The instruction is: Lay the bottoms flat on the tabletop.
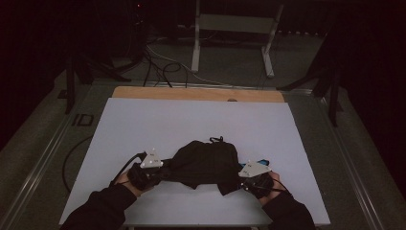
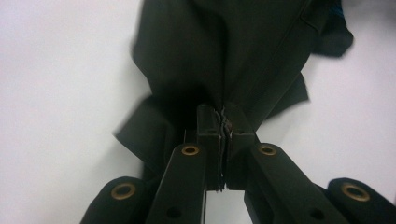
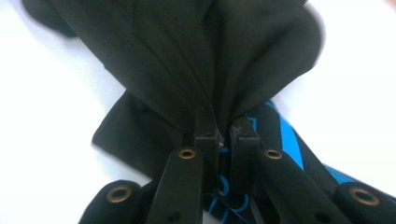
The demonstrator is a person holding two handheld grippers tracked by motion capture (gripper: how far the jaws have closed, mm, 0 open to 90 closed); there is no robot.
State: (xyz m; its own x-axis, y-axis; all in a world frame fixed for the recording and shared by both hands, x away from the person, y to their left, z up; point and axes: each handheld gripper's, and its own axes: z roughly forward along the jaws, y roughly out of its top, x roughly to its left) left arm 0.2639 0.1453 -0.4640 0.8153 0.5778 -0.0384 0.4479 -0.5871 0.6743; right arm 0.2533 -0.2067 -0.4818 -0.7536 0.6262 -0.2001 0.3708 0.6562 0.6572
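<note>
one crumpled blk garment (image 1: 206, 165) w/ blue print

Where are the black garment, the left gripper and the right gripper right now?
black garment (image 1: 206, 163), high view, middle of the bunched cloth.
left gripper (image 2: 223, 122), left gripper view, jaw tips shut on a fold.
right gripper (image 3: 223, 127), right gripper view, jaw tips pinching the cloth.

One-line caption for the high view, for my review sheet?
Both claws, left and right, pinch opposite ends of a black garment on the white table.
</note>
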